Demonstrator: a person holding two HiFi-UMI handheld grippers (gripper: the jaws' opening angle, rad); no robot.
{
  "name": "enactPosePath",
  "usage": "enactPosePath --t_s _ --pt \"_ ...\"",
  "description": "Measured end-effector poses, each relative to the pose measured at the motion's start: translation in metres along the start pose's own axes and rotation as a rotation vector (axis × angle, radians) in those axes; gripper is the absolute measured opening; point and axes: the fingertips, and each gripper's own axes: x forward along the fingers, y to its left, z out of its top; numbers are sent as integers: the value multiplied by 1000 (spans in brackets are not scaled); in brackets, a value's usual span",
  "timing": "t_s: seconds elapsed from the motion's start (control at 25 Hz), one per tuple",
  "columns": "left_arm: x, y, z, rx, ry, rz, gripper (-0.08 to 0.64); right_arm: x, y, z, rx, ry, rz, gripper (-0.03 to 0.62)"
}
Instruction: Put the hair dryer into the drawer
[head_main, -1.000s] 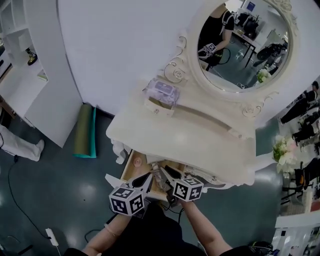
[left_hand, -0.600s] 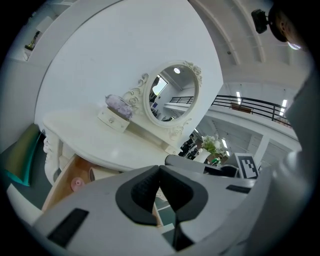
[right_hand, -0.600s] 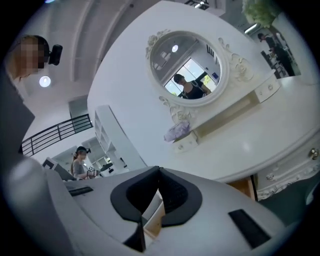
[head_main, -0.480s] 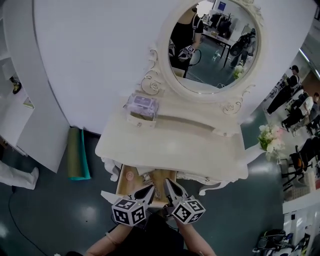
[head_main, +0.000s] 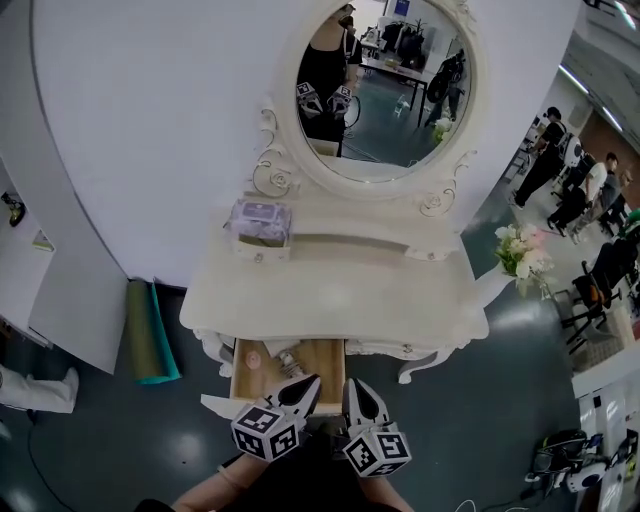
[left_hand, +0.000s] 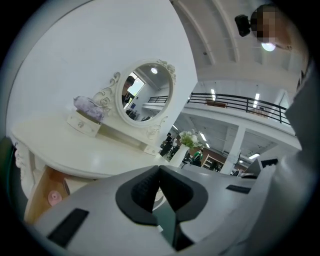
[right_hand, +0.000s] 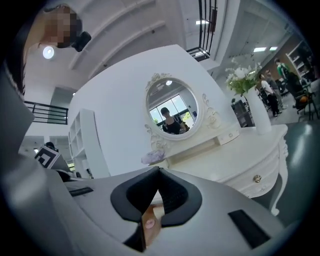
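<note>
The cream dressing table (head_main: 330, 290) has its wooden drawer (head_main: 322, 360) pulled open below the top. Inside lie a small grey-and-white object (head_main: 289, 362), too small to identify, and a pink round thing (head_main: 254, 360). My left gripper (head_main: 310, 381) and right gripper (head_main: 352, 386) hover side by side just in front of the drawer's front edge. Both are shut with nothing between the pads. In the left gripper view the left gripper (left_hand: 160, 169) points level at the table, with the drawer (left_hand: 42, 187) at the lower left. The right gripper (right_hand: 159, 171) faces the mirror.
An oval mirror (head_main: 375, 85) rises behind the tabletop. A small drawer box with a purple pack (head_main: 260, 222) stands at the table's back left. A flower vase (head_main: 520, 250) is to the right and a green rolled mat (head_main: 145, 335) to the left. People stand at the far right.
Both grippers have drawn back from over the drawer toward my body and tipped up to level. The head view has swung so the table sits more centred.
</note>
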Motion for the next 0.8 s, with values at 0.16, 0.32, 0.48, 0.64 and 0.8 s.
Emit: enactPosePath --t_s 0.16,0.32,0.48,0.64,0.8 --pt "2 -6 2 86 16 -24 3 -6 -4 5 -25 -7 -19 -9" --pt "2 -5 14 114 10 -34 3 -6 -7 16 -66 -3 -1 -9" --pt "1 -1 21 135 23 -26 3 -1 -7 32 -132 5 40 -9" --pt "0 1 30 153 12 -11 3 2 -17 43 -124 4 46 -9" --pt "0 -2 39 175 -1 -4 3 5 -22 53 -132 11 68 -9"
